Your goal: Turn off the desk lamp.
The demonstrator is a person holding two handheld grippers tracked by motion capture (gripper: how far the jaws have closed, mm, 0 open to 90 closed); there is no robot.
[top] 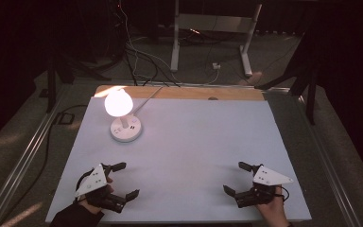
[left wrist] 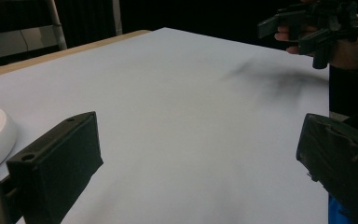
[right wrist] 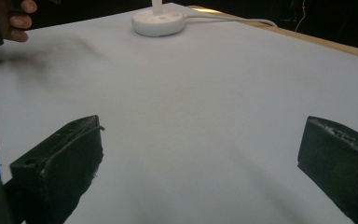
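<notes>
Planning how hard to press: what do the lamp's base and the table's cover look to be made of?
Lamp base: likely hard plastic, smooth white with a soft sheen and moulded edges. Table cover: looks like matte white sheet or board, no glare; bare wood shows at the far edge.

Probably a dim lab, white-covered table (top: 194, 142), loose cables (top: 137, 61) on floor, metal stand (top: 212, 33)

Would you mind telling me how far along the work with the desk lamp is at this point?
Done: the lamp is lit, its shade glowing, upright at the far left of the table. In hand: nothing; the left gripper and right gripper are both open and empty near the front edge. Left: any handling of the lamp, which neither touches.
</notes>
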